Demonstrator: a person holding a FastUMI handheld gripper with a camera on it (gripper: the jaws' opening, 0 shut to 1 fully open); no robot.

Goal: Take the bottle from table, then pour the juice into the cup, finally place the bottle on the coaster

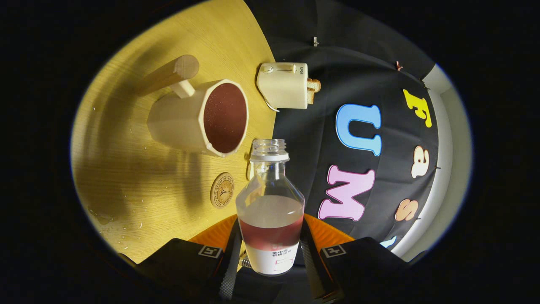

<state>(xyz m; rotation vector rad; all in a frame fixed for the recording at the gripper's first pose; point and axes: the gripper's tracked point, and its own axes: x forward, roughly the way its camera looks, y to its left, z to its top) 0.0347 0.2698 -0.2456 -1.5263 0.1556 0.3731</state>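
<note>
My gripper is shut on a clear, uncapped bottle, both fingers pressing its labelled lower part. A band of red juice lies low in the bottle, whose open neck points away from me. Beyond the neck and to its left stands a cream faceted cup with a wooden handle, holding red juice. The whole scene looks rolled, so the wooden table appears tilted. A round wooden coaster lies on the table between the cup and my left finger, with nothing on it.
A cream toaster with bread in it stands near the table's edge, beyond the cup. Small drops of liquid and a little puddle lie on the table left of the coaster. The booth's black cloth wall hangs behind the table.
</note>
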